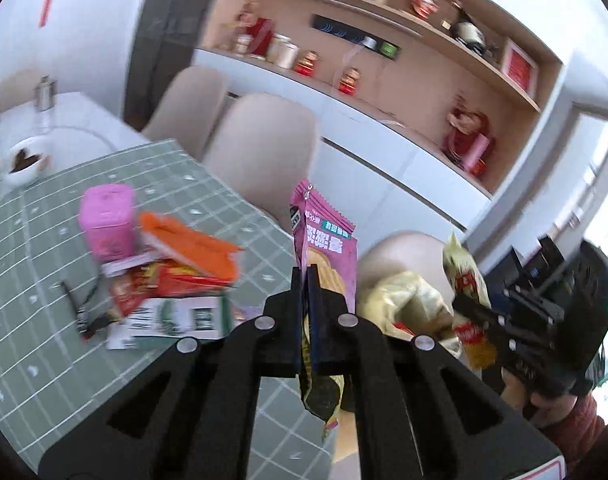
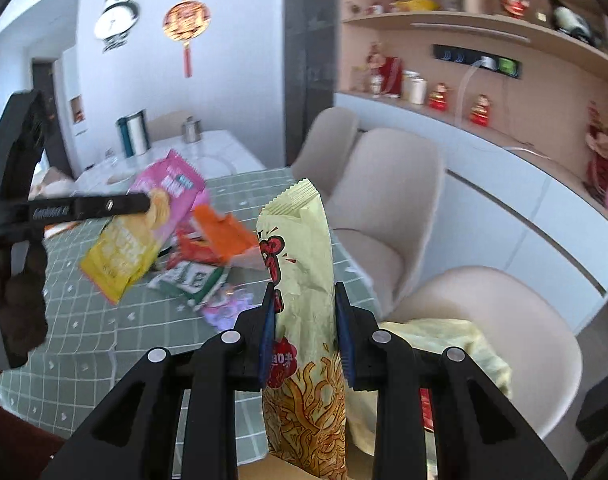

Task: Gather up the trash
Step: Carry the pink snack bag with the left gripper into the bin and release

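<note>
My left gripper (image 1: 305, 270) is shut on a pink and yellow chip bag (image 1: 323, 236), held up off the table. From the right wrist view the same chip bag (image 2: 144, 232) hangs from the left gripper (image 2: 146, 202) at the left. My right gripper (image 2: 304, 292) is shut on a pale yellow snack bag (image 2: 300, 264) with red print, upright between the blue pads. That snack bag (image 1: 461, 276) and the right gripper (image 1: 459, 302) show at the right of the left wrist view. More wrappers (image 1: 184, 264) lie piled on the green checked tablecloth (image 1: 32, 320).
A pink tin (image 1: 106, 220) stands by the pile, a white bowl (image 1: 24, 160) farther back. Beige chairs (image 2: 387, 184) line the table's far side; one chair (image 2: 499, 320) holds a yellowish bag (image 2: 455, 344). Shelves with jars and figurines run along the wall.
</note>
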Demonstrator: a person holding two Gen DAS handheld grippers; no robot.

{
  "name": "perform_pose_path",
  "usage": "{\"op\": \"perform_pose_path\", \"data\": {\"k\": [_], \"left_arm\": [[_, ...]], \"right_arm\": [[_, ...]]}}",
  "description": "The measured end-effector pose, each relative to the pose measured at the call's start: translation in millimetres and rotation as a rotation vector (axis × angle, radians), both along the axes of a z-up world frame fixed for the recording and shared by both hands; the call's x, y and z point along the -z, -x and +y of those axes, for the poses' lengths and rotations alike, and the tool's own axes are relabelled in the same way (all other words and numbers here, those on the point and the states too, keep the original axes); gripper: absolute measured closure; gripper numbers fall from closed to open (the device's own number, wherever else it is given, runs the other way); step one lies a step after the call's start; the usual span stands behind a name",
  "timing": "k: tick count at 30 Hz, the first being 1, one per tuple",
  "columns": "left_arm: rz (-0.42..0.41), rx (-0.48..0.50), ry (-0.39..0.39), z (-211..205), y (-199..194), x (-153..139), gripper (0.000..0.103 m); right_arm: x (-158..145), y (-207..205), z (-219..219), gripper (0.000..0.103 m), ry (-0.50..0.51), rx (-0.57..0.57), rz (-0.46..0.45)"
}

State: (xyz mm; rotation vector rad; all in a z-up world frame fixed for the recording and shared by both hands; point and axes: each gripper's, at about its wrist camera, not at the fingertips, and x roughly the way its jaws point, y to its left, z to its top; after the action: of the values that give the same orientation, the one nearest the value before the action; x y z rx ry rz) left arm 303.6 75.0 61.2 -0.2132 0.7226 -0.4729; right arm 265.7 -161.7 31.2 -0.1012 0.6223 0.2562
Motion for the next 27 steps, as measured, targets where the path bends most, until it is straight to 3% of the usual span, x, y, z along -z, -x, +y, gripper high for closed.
{"op": "perform_pose_path", "data": {"k": [14, 20, 27], "left_arm": [[0.052, 0.185, 0.009, -117.6, 2.0, 23.2, 0.100], [0.097, 0.222, 0.016, -163.2, 1.9, 40.6, 0.100], [0.138, 0.232, -0.030, -191.2, -1.1, 59.8, 0.100]], "right_arm": [[0.1, 29.5, -102.2, 0.076, -0.019, 0.166, -0.032], [12.0, 37.0, -141.8, 0.076, -0.037, 0.204, -0.034], [23.0, 37.7, -170.5, 0.076, -0.064, 0.216, -0.026]]}}
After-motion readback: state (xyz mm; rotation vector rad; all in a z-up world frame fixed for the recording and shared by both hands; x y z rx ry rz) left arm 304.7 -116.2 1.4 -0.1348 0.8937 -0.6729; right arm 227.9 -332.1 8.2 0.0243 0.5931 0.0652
